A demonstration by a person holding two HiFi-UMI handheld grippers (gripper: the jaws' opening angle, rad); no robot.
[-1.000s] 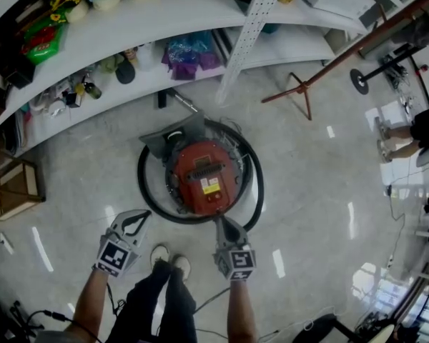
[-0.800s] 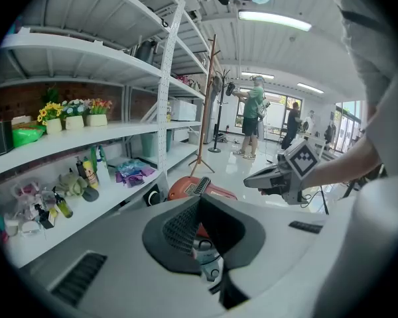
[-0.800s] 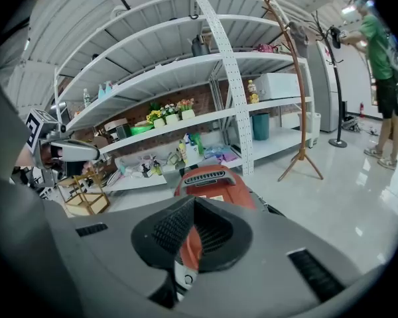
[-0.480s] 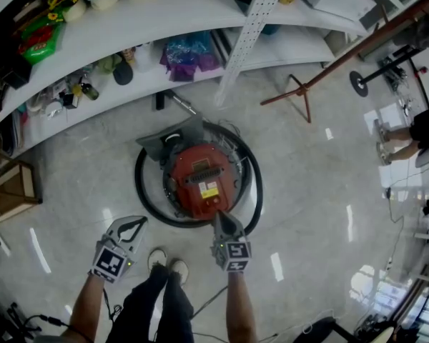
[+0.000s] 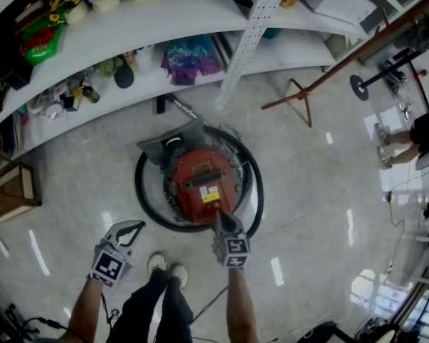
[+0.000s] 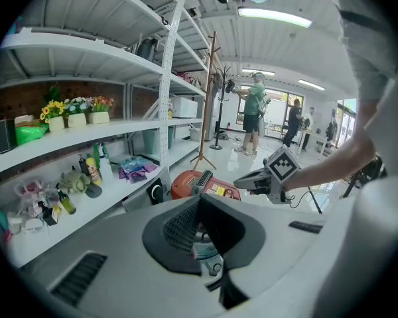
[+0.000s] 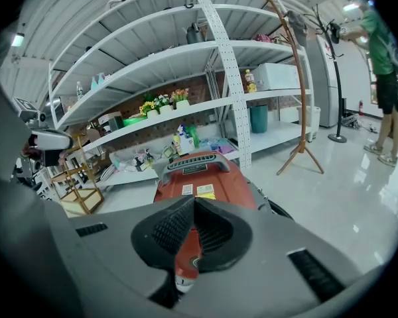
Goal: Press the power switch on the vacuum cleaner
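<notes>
The red vacuum cleaner [image 5: 200, 181] sits on the floor inside its coiled black hose [image 5: 144, 199]. My right gripper [image 5: 222, 219] is shut, and its tip is over the vacuum's near end. In the right gripper view the jaws [image 7: 194, 201] are closed above the red body [image 7: 209, 177], behind the grey handle [image 7: 192, 163]; the switch itself is hidden under them. My left gripper [image 5: 134, 227] is shut and empty, off to the vacuum's left above bare floor. From the left gripper view [image 6: 199, 201] I see the vacuum [image 6: 186, 184] and the right gripper [image 6: 245, 179] beside it.
White shelves [image 5: 93, 41] with bottles, flowers and bags curve behind the vacuum, with a perforated post [image 5: 250, 27]. A brown coat stand [image 5: 300, 95] leans at the right. A wooden rack [image 5: 14, 188] is at left. My shoes [image 5: 168, 266] are behind the grippers. Another person [image 5: 415, 131] stands far right.
The right gripper has edged forward onto the vacuum's near end. The left gripper has drawn back a little toward me.
</notes>
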